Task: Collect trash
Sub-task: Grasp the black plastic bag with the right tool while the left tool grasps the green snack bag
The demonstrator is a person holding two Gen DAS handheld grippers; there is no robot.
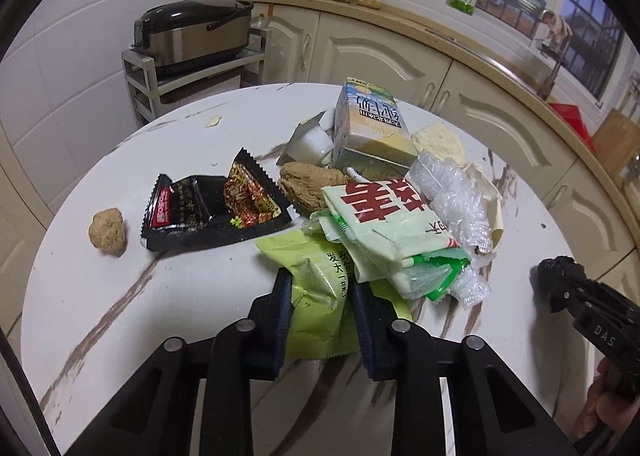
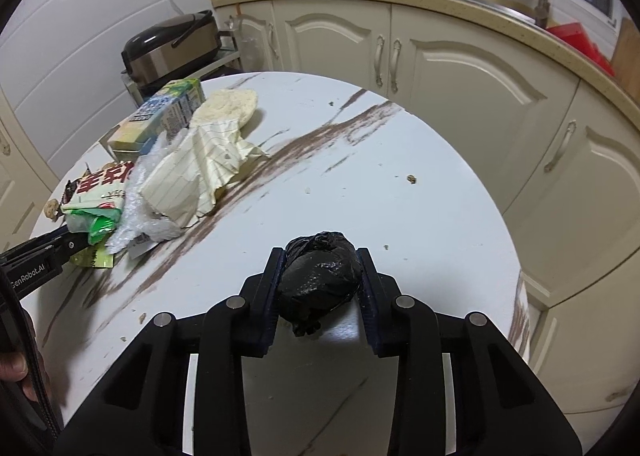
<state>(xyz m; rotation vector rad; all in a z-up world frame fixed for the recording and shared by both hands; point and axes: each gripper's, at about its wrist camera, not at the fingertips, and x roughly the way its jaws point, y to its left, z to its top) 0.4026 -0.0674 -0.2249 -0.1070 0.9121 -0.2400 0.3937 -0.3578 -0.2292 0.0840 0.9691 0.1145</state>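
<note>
Trash lies heaped on the round marble-patterned surface (image 1: 100, 296): a milk carton (image 1: 370, 124), a white packet with red characters (image 1: 384, 224), bubble wrap (image 1: 452, 196), lined paper (image 2: 196, 172), a black snack wrapper (image 1: 208, 208) and a brown lump (image 1: 108, 232) off by itself. The left gripper (image 1: 320, 296) has its jaws closed on a light-green wrapper (image 1: 316, 296) at the near edge of the heap. The right gripper (image 2: 320, 280), well apart from the pile, clamps a crumpled black bag (image 2: 320, 276) above the surface's near edge.
</note>
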